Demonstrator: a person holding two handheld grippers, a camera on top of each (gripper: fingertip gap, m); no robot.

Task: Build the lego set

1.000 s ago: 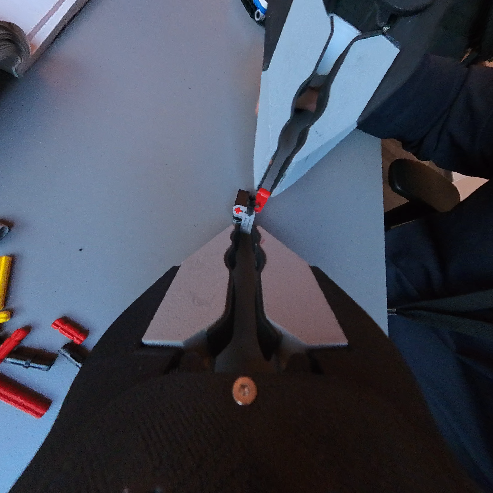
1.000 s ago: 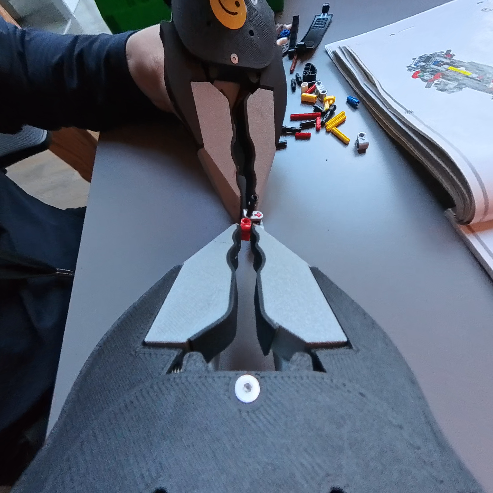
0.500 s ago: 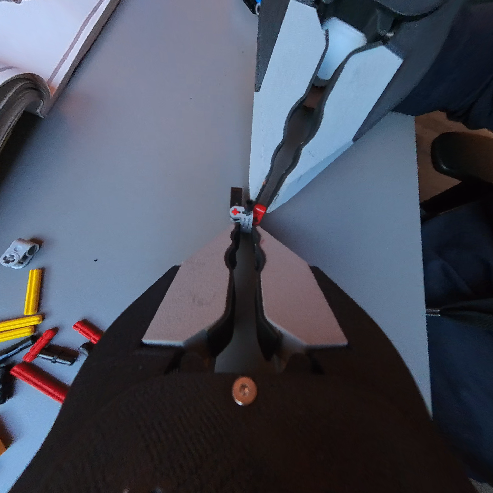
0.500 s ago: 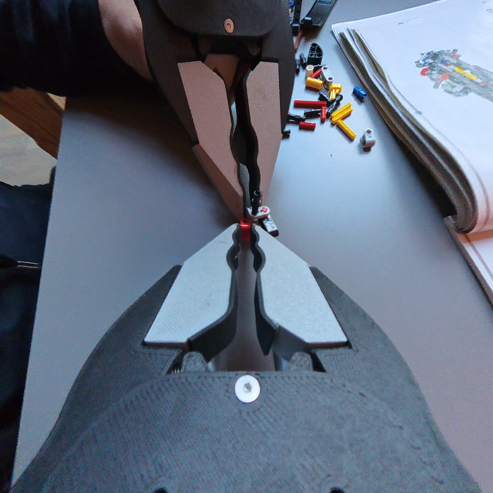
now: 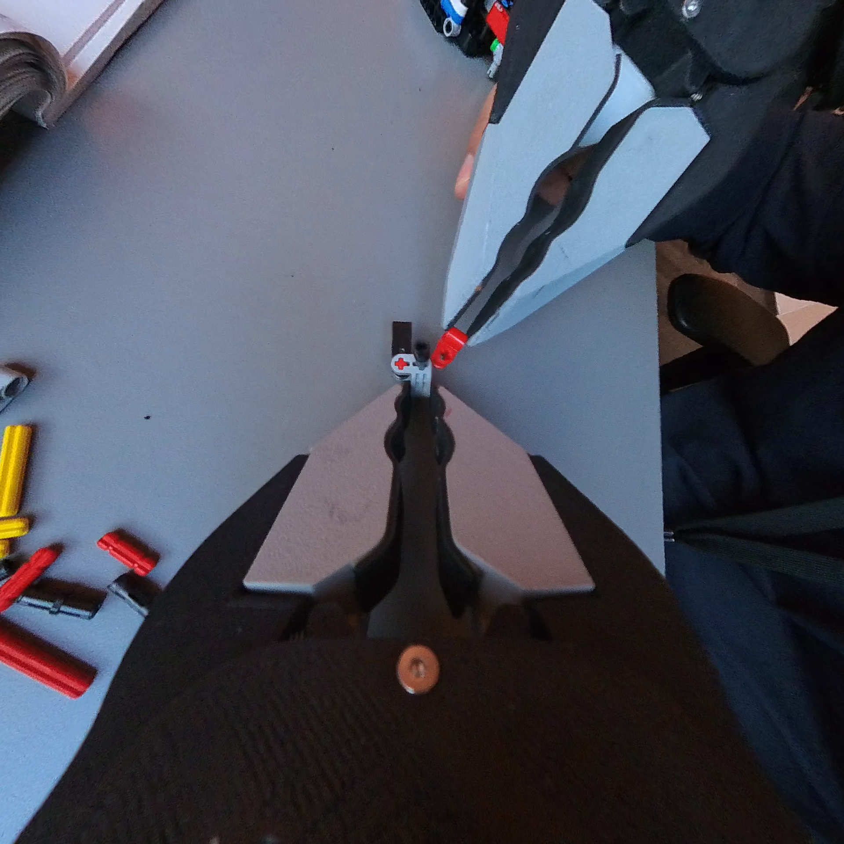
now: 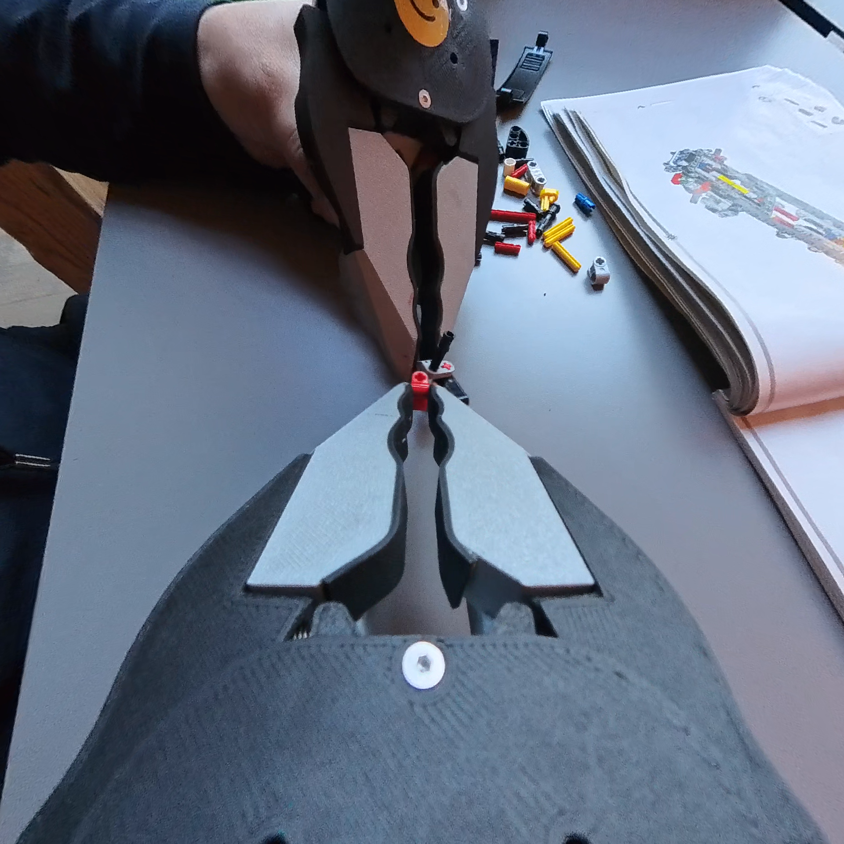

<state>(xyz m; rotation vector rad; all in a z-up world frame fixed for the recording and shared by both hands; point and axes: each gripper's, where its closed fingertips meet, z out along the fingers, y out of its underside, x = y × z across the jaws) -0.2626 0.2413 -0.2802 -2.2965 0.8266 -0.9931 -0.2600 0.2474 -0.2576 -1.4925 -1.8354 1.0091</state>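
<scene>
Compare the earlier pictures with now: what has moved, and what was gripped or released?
The red piece in the right gripper had been touching the grey connector assembly in the left gripper; now it has drawn back a little to the right, and a narrow gap shows beside the black pin. Nothing was gripped or released: both jaws remain shut on their pieces. The loose parts and the booklet lie unchanged on the table.

Grey bench (image 6: 228,365) carries an open instruction booklet (image 6: 753,228) at the right, pages fanned at the near edge. Beside it lies a loose scatter of small building parts: yellow rods (image 6: 559,230), red pins (image 6: 511,214), a blue connector (image 6: 583,201), a grey connector (image 6: 599,270) set apart. A black ribbed piece (image 6: 530,64) lies farther back. A black chair arm (image 5: 726,315) shows off the bench edge.
</scene>
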